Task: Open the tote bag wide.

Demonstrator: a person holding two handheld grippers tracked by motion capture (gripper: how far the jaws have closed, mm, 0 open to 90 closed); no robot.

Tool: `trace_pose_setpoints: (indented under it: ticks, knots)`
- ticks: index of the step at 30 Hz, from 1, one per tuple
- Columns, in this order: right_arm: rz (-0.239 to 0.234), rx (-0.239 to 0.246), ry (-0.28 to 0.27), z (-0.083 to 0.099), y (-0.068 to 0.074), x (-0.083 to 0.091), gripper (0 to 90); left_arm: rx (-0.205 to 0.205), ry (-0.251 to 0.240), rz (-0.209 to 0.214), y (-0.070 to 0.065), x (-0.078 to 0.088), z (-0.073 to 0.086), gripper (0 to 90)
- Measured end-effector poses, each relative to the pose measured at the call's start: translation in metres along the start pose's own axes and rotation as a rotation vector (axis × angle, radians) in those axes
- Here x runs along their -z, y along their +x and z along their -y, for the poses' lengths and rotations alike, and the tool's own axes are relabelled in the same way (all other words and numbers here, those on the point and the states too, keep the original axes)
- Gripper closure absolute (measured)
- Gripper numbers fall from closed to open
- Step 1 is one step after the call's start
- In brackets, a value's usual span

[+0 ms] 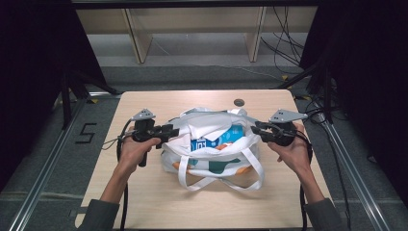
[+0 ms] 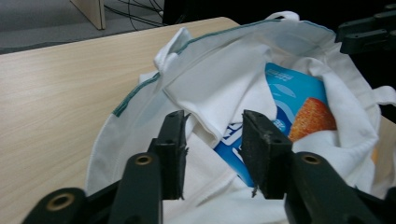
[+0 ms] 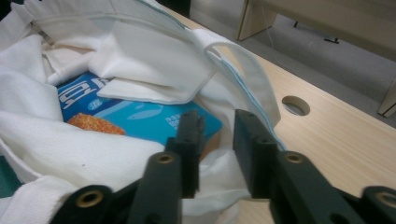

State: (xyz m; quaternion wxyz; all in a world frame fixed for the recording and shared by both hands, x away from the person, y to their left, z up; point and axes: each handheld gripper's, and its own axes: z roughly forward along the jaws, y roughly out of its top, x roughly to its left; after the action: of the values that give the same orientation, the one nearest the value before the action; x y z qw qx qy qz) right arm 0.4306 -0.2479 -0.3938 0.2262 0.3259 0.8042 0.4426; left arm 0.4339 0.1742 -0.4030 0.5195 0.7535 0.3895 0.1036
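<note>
Two grippers are flanking a white tote bag (image 1: 211,149) that is sitting mid-bench (image 1: 144,202). Bag is slumping open between both sets of jaws, its straps trailing toward the person. Blue snack box (image 1: 221,138) is lying inside, just beyond each set of jaws. Left gripper (image 2: 212,140) is hovering at the bag's rim, jaws spread, pinching nothing. Right gripper (image 3: 217,135) is doing likewise at the opposite rim, jaws parted. Small round hole (image 3: 296,105) is showing in the bench beyond the right jaws.

Between the two black tools, the bag (image 1: 211,159) is white with teal trim and teal and orange patches. The box (image 2: 299,107) inside, ahead of each tool, is blue with white lettering and an orange picture. The counter (image 1: 144,197) is pale wood-grain.
</note>
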Motion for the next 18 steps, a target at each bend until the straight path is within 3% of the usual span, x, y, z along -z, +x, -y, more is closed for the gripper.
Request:
trace_pose_setpoints:
  ticks: [4, 5, 6, 13, 14, 15, 16, 18]
  knots:
    - [0.009, -0.043, -0.025, 0.002, 0.002, 0.006, 58.2, -0.009, -0.018, 0.008, -0.007, 0.012, 0.002, 50.0]
    - [0.002, -0.025, -0.024, 0.002, 0.000, 0.008, 56.0, -0.012, -0.019, 0.004, -0.008, 0.015, 0.003, 48.4]
    - [0.007, -0.050, -0.028, 0.003, 0.003, 0.009, 54.4, -0.008, -0.025, 0.001, -0.009, 0.017, 0.004, 47.1]
    - [0.000, -0.046, -0.041, 0.006, 0.007, 0.016, 45.3, 0.008, -0.008, -0.006, -0.012, 0.031, 0.014, 40.2]
    - [-0.002, -0.057, -0.042, 0.006, 0.009, 0.018, 44.2, -0.009, 0.004, -0.010, -0.011, 0.033, 0.016, 39.7]
    - [-0.006, -0.035, -0.044, 0.006, 0.008, 0.019, 43.3, -0.002, 0.010, -0.009, -0.012, 0.034, 0.018, 38.6]
    - [-0.002, -0.057, -0.053, 0.008, 0.012, 0.020, 43.2, -0.007, 0.013, -0.005, -0.012, 0.035, 0.020, 38.8]
    - [-0.008, -0.048, -0.035, 0.010, 0.014, 0.024, 42.6, -0.004, 0.020, -0.012, -0.014, 0.039, 0.024, 38.8]
